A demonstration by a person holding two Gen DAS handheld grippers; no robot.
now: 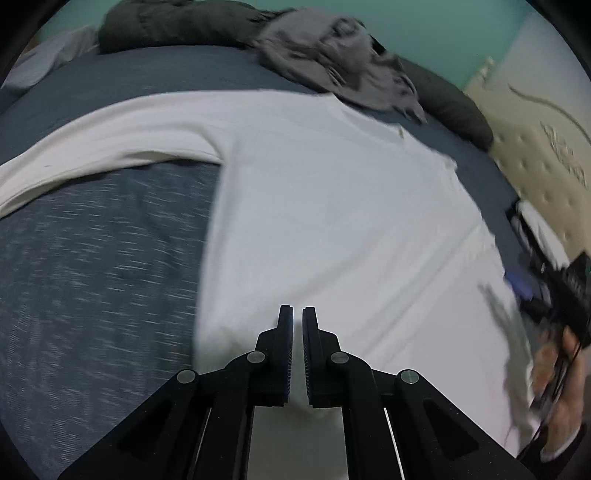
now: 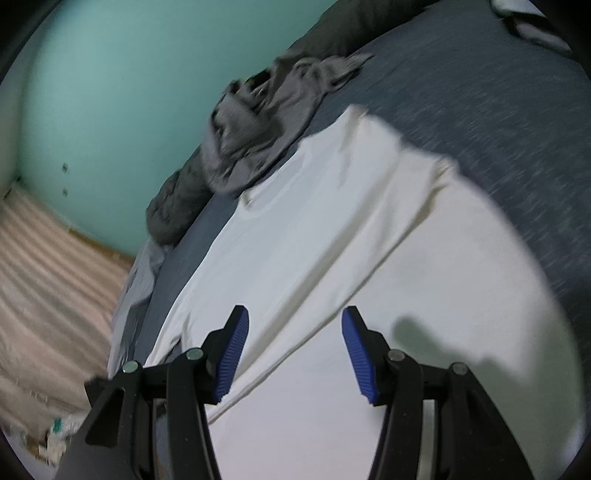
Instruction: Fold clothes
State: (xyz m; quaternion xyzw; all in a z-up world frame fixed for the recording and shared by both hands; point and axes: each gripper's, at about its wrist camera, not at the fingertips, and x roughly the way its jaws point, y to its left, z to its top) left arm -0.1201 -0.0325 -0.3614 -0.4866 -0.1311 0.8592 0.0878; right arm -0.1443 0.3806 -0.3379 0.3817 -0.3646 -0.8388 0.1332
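A white long-sleeved shirt (image 1: 332, 206) lies spread on a blue-grey bed (image 1: 92, 266). One sleeve (image 1: 103, 144) stretches out to the left. In the right wrist view the shirt (image 2: 332, 229) shows a long diagonal fold across its body. My left gripper (image 1: 297, 314) sits low over the shirt's near edge, its jaws drawn together to a thin slit with white cloth in it. My right gripper (image 2: 295, 314) hovers open above the shirt with nothing between its blue pads (image 2: 231, 354). It also shows blurred at the right edge of the left wrist view, held in a hand (image 1: 557, 373).
A crumpled grey garment (image 1: 332, 59) lies at the far side of the bed beside dark pillows (image 1: 170, 26). A teal wall (image 2: 110, 92) stands behind. The bare mattress side (image 1: 546, 147) and a striped floor (image 2: 48, 288) mark the bed's edge.
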